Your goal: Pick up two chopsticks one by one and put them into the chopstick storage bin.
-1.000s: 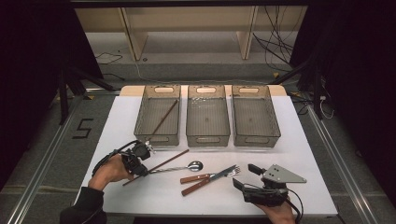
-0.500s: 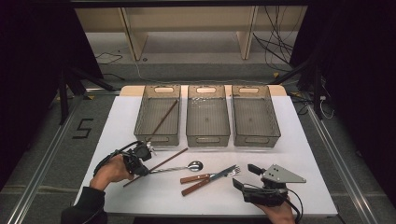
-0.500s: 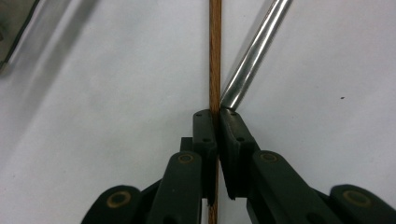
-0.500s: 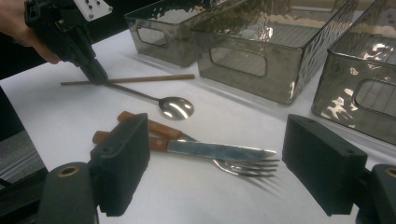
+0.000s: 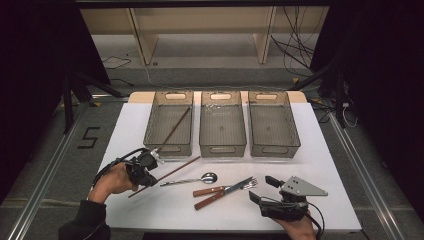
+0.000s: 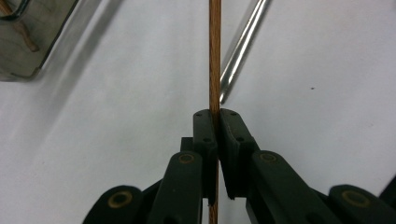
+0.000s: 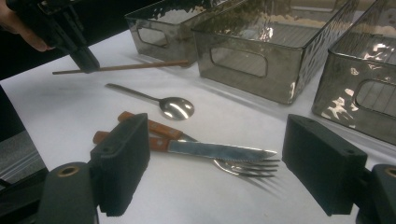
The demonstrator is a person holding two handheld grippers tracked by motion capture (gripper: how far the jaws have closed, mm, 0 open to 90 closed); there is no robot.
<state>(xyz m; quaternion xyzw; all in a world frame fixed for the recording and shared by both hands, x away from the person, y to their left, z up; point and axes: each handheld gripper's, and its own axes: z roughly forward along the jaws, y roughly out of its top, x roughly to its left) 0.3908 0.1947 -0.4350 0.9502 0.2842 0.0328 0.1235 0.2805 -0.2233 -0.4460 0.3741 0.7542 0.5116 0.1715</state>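
Observation:
My left gripper (image 5: 148,172) is shut on a brown wooden chopstick (image 5: 175,170) near its lower end; in the left gripper view the stick (image 6: 215,56) runs straight up between the closed jaws (image 6: 217,126). The right gripper view shows that gripper (image 7: 86,60) holding the chopstick (image 7: 135,66) just above the table. A second chopstick (image 5: 175,127) lies in the left bin (image 5: 155,145). A metal spoon (image 5: 192,180), a wooden-handled knife (image 5: 220,192) and a fork (image 5: 225,188) lie on the white table. My right gripper (image 5: 262,190) stands open at the front right, and in its own view (image 7: 215,172) the knife (image 7: 210,150) lies between its jaws.
Three clear grey bins stand in a row at the back of the table: left, middle (image 5: 222,146) and right (image 5: 275,149). The table's front edge (image 5: 200,229) runs just below my hands. A floor marking "5" (image 5: 87,137) lies to the left.
My left gripper has shifted slightly forward and right with the chopstick, whose far tip now points toward the gap by the left bin. The right gripper has not moved.

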